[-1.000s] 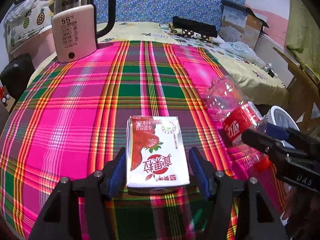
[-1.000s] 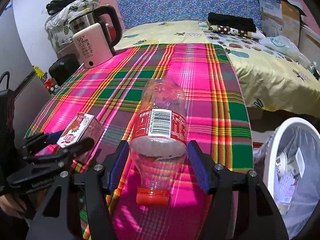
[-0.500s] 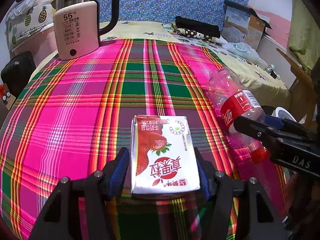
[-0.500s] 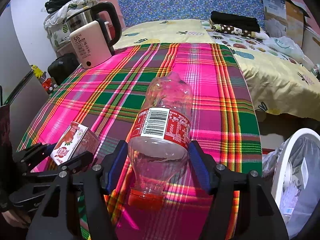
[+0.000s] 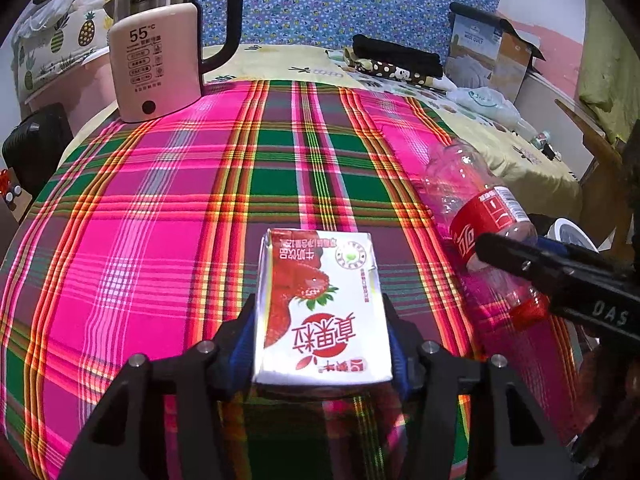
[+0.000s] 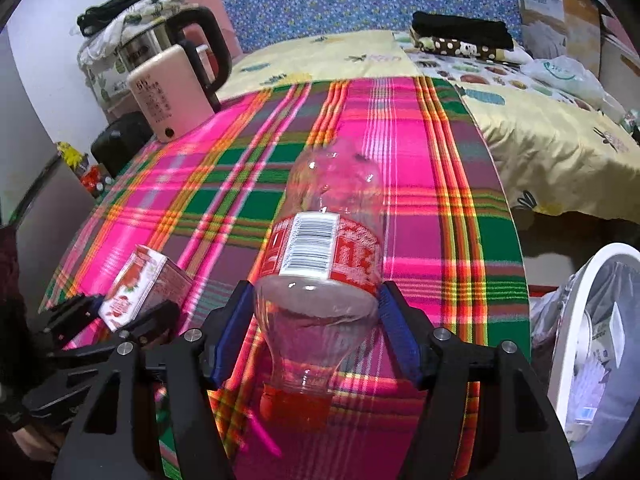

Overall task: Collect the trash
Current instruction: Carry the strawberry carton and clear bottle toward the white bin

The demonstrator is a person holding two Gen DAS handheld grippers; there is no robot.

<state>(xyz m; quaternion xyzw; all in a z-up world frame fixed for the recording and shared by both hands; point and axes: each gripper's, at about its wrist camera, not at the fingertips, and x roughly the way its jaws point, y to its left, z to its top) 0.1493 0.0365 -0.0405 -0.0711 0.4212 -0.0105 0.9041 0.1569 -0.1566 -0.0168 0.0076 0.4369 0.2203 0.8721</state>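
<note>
Plaid cloth [image 5: 168, 216] in pink, green and orange covers the table; a bed with a yellow patterned sheet [image 6: 552, 136] stands beyond it, against a blue flowered backing. At the far left corner of the cloth stands a pink and steel kettle [image 5: 160, 52], upright, its panel marked 55.

Left gripper [image 5: 320, 336]: both blue-padded fingers [image 5: 242, 336] press against the sides of a strawberry milk carton [image 5: 322, 316], which lies flat, printed face up, at the near edge of the cloth; whether it rests on the cloth or is held just above it cannot be told.

Right gripper [image 6: 316, 332]: fingers [image 6: 394, 332] closed on the shoulder of a clear plastic bottle [image 6: 320, 248] just below its red label; the bottle points away from the camera, red cap nearest the lens, barcode uppermost; it lies near the right-hand edge of the table, just beside the carton.

White trash bin [image 6: 576, 320], lined with a clear bag, stands on the floor off the table's right edge; paper and packaging are visible inside it.

A folded dark cloth [image 6: 460, 28] and a cardboard box [image 5: 492, 52] sit at the far side of the bed.
</note>
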